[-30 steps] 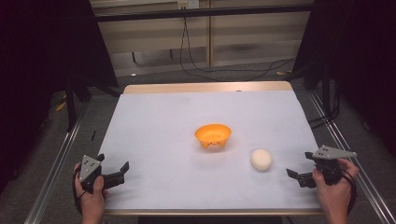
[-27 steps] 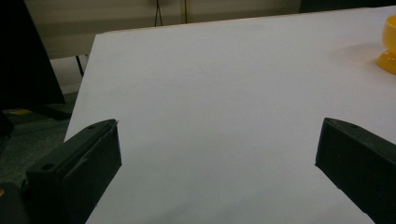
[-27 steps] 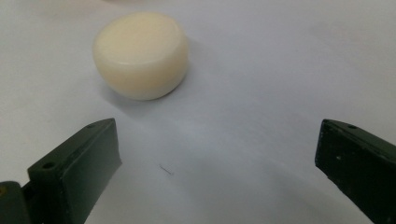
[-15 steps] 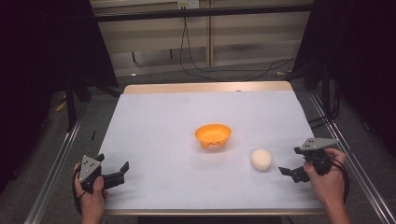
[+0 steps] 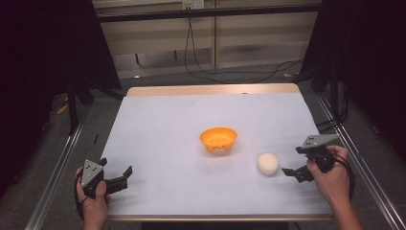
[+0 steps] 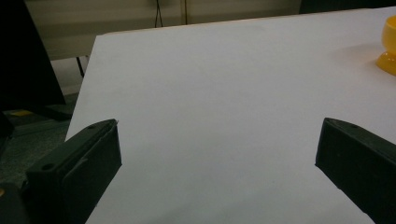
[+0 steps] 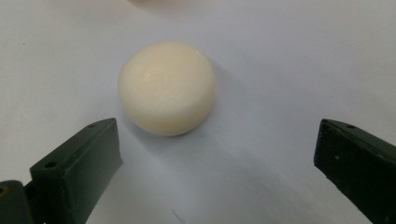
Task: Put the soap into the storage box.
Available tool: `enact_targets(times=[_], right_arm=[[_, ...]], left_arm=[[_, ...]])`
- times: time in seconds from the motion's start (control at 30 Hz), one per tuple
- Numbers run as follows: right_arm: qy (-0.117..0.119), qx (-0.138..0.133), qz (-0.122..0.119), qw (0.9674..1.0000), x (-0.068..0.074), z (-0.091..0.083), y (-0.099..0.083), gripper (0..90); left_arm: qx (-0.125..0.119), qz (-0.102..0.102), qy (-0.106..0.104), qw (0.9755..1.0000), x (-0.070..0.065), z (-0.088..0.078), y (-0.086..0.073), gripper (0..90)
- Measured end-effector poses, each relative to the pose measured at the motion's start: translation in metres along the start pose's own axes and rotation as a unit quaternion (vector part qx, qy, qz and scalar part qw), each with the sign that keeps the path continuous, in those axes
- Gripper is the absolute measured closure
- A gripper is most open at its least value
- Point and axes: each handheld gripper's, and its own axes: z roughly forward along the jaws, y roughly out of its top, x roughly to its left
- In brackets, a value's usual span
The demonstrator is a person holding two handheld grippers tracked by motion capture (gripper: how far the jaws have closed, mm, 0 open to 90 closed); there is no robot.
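A cream round bun-shaped object point(image 5: 267, 163) point(image 7: 166, 87) lies on the white table sheet point(image 5: 167, 124), right of centre. An orange bowl point(image 5: 218, 139) point(image 6: 388, 44) stands upright near the middle. My right gripper point(image 5: 293, 173) point(image 7: 215, 172) is open, just right of the cream object and pointing at it; the object lies a short way ahead of the jaws, nearer the left jaw, untouched. My left gripper point(image 5: 125, 174) point(image 6: 217, 172) is open at the front left of the table, with nothing between its jaws.
The table's wooden far edge point(image 5: 210, 89) and metal side rails point(image 5: 52, 172) frame the sheet. Cables point(image 5: 201, 57) trail on the floor behind. Dark stands rise at both back corners.
My right gripper has moved left and forward, closing in on the cream object. The left gripper has stayed in place.
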Motion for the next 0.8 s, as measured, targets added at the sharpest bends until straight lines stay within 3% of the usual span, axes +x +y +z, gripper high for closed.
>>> enact_targets(times=[0.8], right_arm=[[0.048, 0.031, -0.035, 0.9977, 0.01, 0.027, 0.03, 3.2]], left_arm=[[-0.001, 0.0, -0.002, 1.0, 0.0, 0.0, 0.0, 0.0]])
